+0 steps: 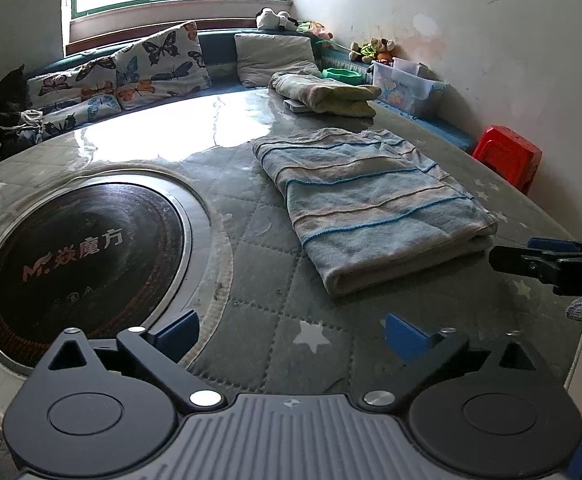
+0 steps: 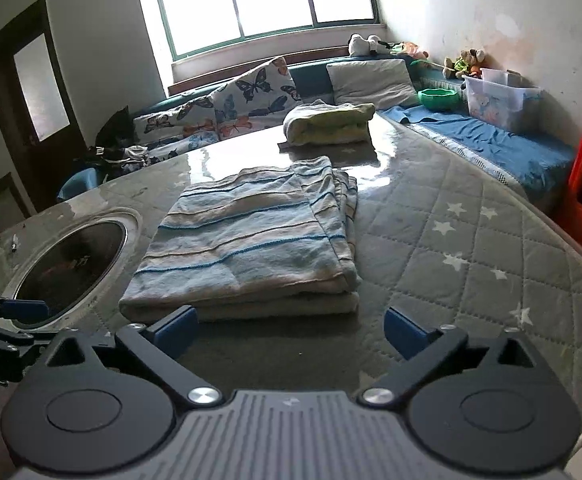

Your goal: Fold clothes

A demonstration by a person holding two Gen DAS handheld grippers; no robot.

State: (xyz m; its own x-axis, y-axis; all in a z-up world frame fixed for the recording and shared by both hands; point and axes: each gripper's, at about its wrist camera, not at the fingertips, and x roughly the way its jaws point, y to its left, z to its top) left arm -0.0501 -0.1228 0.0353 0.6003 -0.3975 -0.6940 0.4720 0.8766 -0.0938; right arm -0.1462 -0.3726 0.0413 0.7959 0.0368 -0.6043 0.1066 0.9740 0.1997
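A blue and beige striped cloth (image 1: 375, 208) lies folded flat on the round quilted table (image 1: 259, 312); it also shows in the right wrist view (image 2: 251, 240). My left gripper (image 1: 291, 336) is open and empty, over the table short of the cloth's near left corner. My right gripper (image 2: 291, 330) is open and empty, just before the cloth's near folded edge. The right gripper also shows at the right edge of the left wrist view (image 1: 551, 264). A second folded yellow-green cloth (image 1: 327, 94) lies at the table's far side (image 2: 331, 122).
A round black hotplate (image 1: 79, 256) is set into the table at left (image 2: 71, 264). A bench with butterfly pillows (image 1: 151, 68), a plastic bin (image 1: 407, 84) and a green bowl (image 2: 439, 98) runs behind. A red stool (image 1: 507, 156) stands at right.
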